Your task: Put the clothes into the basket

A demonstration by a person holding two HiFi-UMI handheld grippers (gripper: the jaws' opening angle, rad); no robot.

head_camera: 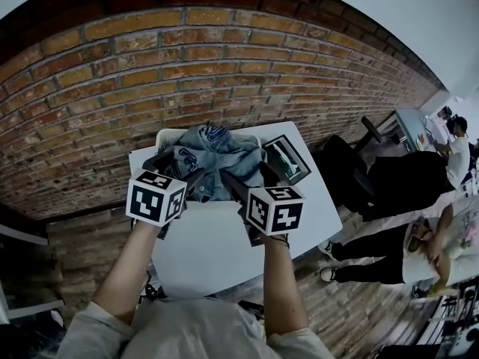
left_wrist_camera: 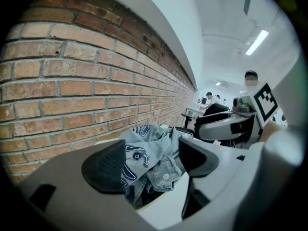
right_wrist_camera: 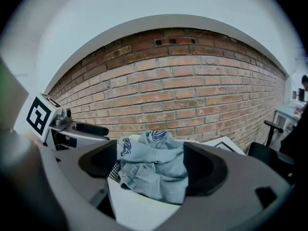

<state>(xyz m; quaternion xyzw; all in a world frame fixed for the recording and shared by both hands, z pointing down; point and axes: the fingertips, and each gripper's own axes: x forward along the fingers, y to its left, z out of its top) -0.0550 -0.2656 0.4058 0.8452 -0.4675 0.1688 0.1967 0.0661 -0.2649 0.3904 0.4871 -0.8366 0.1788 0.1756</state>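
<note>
A light-blue denim jacket lies bunched in a white basket at the far edge of the white table, against the brick wall. My left gripper and right gripper hover side by side just in front of the basket, both pointing at it. In the left gripper view the left gripper stands open, the jacket lying beyond its jaws and apart from the pads. The right gripper is open too, with the jacket behind it and the basket's perforated wall low at the left.
A dark framed tray sits on the table right of the basket. The brick wall rises directly behind it. Office chairs and seated people are to the right of the table.
</note>
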